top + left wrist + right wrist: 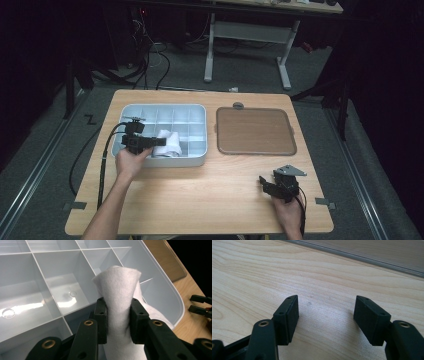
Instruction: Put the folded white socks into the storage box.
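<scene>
Left gripper view showing the left gripper (117, 320) pinching a white cloth (120, 290) over the compartment tray (175, 300), right gripper (327, 315) resting spread wide and holding nothing on the worktop (324, 277) beside that tray.

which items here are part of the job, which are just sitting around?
In the job:
white cloth, clamped in the left tongs
divided tray beneath it

Lying about:
brown lid beside the tray
right tongs, open over bare table

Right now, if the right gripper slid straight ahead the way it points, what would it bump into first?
Probably the brown tray. The open right gripper points over bare table toward the tray's grey rim, with nothing between them; depth is hard to judge.
</scene>
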`<move>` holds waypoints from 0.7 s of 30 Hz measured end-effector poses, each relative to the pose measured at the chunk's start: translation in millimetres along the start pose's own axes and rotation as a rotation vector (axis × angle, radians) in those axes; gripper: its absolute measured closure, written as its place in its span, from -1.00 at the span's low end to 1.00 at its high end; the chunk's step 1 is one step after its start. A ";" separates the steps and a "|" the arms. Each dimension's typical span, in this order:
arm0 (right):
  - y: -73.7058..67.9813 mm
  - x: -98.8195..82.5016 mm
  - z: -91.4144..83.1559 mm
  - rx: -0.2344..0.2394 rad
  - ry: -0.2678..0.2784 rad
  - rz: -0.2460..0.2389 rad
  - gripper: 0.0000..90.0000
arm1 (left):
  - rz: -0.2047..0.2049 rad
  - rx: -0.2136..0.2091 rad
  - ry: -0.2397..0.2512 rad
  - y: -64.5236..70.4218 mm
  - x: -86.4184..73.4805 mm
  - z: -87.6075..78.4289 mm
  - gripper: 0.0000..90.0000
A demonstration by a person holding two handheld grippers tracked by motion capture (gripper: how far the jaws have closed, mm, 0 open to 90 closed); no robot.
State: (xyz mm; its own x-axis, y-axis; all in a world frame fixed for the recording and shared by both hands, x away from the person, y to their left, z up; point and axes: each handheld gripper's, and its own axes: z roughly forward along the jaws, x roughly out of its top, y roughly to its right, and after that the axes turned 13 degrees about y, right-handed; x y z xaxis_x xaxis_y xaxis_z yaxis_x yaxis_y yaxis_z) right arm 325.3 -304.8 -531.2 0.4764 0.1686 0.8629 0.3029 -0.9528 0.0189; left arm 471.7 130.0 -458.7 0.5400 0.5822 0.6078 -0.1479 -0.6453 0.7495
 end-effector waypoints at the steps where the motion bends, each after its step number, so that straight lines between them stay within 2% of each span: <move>1: -0.1 0.0 0.0 -0.001 0.000 0.000 -0.17 | 0.008 0.002 -0.004 -0.3 -0.4 0.1 0.61; 21: -0.1 0.0 0.1 -0.001 0.001 0.000 -0.17 | 0.089 0.047 -0.010 -3.6 -7.2 5.4 0.62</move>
State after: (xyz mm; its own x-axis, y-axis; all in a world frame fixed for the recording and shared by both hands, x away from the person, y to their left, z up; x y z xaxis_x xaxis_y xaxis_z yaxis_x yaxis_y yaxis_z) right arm 325.4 -304.7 -531.3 0.4760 0.1682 0.8632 0.3020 -0.9531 0.0192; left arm 472.8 125.4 -467.2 0.5348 0.5168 0.6685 -0.1566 -0.7169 0.6794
